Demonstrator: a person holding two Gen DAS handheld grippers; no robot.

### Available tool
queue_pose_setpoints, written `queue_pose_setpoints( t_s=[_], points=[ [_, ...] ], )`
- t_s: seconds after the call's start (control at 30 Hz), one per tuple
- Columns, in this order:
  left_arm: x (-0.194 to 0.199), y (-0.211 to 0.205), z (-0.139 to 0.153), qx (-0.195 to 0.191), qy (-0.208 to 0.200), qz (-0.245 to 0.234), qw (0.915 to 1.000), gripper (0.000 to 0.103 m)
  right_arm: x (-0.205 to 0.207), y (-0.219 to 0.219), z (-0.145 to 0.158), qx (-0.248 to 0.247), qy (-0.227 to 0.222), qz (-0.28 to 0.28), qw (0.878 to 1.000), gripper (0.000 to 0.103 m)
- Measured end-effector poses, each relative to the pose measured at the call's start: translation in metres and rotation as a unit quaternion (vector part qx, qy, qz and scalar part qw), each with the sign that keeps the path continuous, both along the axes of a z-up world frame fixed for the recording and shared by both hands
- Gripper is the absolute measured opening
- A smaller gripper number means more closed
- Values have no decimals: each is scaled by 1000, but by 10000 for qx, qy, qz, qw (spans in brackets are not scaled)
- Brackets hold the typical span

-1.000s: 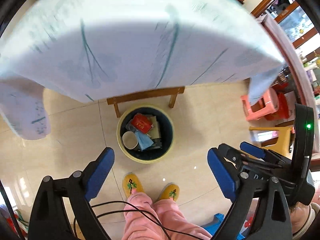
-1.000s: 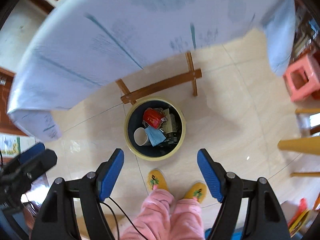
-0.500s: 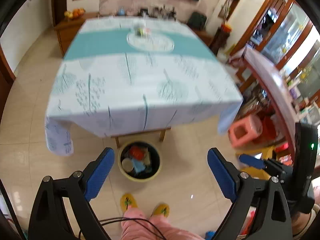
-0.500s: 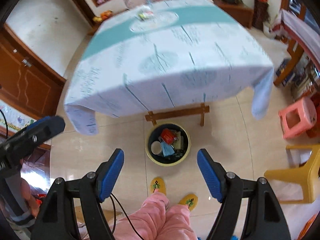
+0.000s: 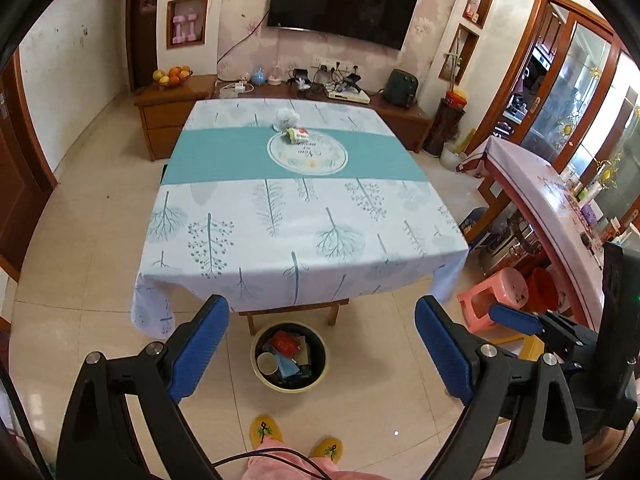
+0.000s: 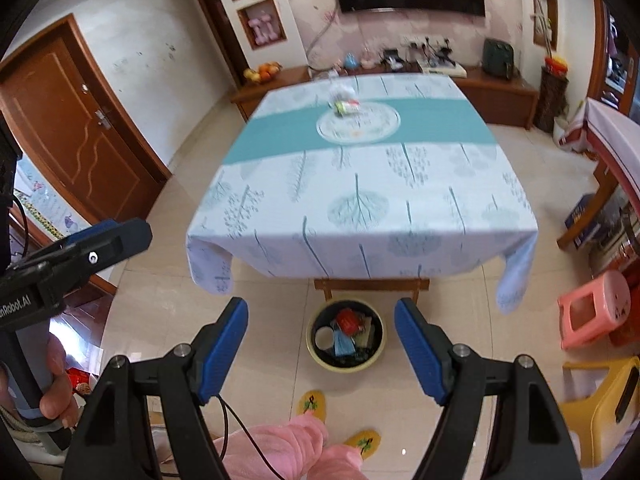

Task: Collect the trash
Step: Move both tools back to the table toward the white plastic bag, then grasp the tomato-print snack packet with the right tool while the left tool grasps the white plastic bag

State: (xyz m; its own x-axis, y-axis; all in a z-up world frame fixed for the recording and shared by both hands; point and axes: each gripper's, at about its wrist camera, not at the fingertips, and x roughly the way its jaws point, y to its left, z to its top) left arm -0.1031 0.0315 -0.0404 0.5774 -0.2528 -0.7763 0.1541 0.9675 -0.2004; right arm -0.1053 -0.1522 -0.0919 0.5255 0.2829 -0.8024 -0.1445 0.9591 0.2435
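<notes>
Both grippers wide open and empty, hanging over bare tile in front of the table.

Near to far: the left gripper [image 5: 322,346] and right gripper [image 6: 320,346] each have blue pads spread with nothing between them. The bin [image 5: 289,356] sits low centre on open floor, framed between the fingers but well beyond them, already holding a red packet, cup and paper. Behind it, the table's near edge [image 5: 304,280] with cloth corners drooping. Clear tile to the left; pink stool [image 5: 490,294] crowds the right. Remaining trash [image 5: 292,130] lies at the table's far middle, upper centre.
</notes>
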Motion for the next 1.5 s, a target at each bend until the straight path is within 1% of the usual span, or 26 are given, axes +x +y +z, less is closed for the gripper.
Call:
queue_pose_setpoints(
  t_s=[0.13, 0.23, 0.33, 0.47, 0.53, 0.7, 0.8, 0.87, 0.9, 0.97, 1.0, 1.03, 1.13, 1.17, 1.2, 1.27, 1.37, 1.47, 1.5],
  points=[
    [-2, -6, 22, 137, -277, 43, 9995, 93, 6, -5, 16, 106, -236, 143, 9996, 76],
    [1, -11, 35, 268, -453, 109, 9986, 93, 15, -10, 25, 102, -370, 150, 9991, 76],
    [11, -16, 43, 355, -507, 33, 9981, 93, 26, -17, 29, 169, -440, 137, 9988, 76],
    [34, -21, 42, 395, -417, -17, 9983, 93, 44, -25, 31, 177, -447, 58, 9988, 76],
    [52, -23, 40, 343, -342, -93, 9988, 93, 56, -30, 31, 191, -413, -33, 9990, 76],
    [102, -22, 43, 579, -342, -367, 9971, 93, 95, -37, 31, 298, -379, -285, 9984, 76],
    [145, -13, 51, 673, -428, -675, 9945, 93, 127, -33, 32, 271, -354, -448, 9980, 76],
    [181, -4, 57, 752, -543, -860, 9920, 93, 154, -29, 33, 274, -380, -640, 9968, 76],
    [198, -1, 58, 770, -578, -947, 9908, 93, 174, -26, 33, 344, -357, -758, 9959, 76],
    [245, 9, 58, 730, -607, -1266, 9874, 93, 208, -20, 31, 436, -293, -1023, 9934, 76],
    [267, 12, 56, 725, -573, -1389, 9860, 93, 220, -19, 30, 474, -251, -1143, 9920, 76],
    [290, 15, 51, 744, -491, -1498, 9847, 93, 240, -16, 27, 586, -166, -1341, 9891, 76],
    [359, 21, 32, 757, -162, -1882, 9791, 93, 296, -8, 11, 957, 213, -1867, 9775, 76],
    [381, 21, 23, 779, -60, -2025, 9762, 93, 311, -6, 5, 1037, 309, -1945, 9749, 76],
    [408, 22, 11, 810, 3, -2181, 9726, 93, 335, -1, -4, 1104, 424, -2056, 9715, 76],
    [448, 22, -10, 916, 95, -2319, 9684, 93, 364, 6, -18, 1036, 573, -2217, 9679, 76],
    [505, 20, -47, 950, 303, -2437, 9647, 93, 412, 15, -47, 1072, 878, -2426, 9602, 76],
    [545, 16, -78, 981, 415, -2535, 9615, 93, 458, 21, -77, 1074, 1112, -2628, 9524, 76],
    [553, 15, -86, 1000, 427, -2567, 9603, 93, 467, 22, -84, 1040, 1155, -2671, 9510, 76]
  ],
)
